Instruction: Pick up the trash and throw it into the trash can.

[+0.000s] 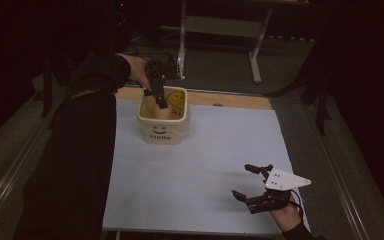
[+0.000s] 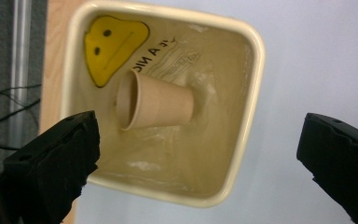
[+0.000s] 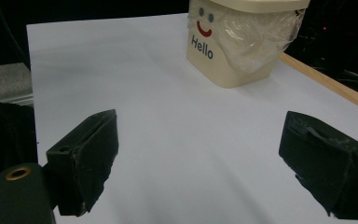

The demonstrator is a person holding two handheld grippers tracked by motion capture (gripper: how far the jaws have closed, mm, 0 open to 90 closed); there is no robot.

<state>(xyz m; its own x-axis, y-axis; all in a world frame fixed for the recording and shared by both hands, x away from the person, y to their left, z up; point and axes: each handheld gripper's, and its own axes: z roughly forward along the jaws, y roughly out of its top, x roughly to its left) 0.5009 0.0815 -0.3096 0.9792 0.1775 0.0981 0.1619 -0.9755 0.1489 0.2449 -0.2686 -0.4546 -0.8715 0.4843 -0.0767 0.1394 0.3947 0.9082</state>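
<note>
A cream square bin with a smiley and "Hello" on its side stands at the far middle of the white sheet. Inside it a brown paper cup lies on its side against the clear liner, beside a yellow smiley sticker. My left gripper hangs open just above the bin's mouth, looking straight down into it, holding nothing. My right gripper rests open near the front right of the sheet, jaws wide apart and empty. The bin stands ahead of the right gripper's jaws.
The white sheet covers a wooden table whose far edge shows behind the bin. A metal table frame stands beyond. A dark sleeve runs along the sheet's left side.
</note>
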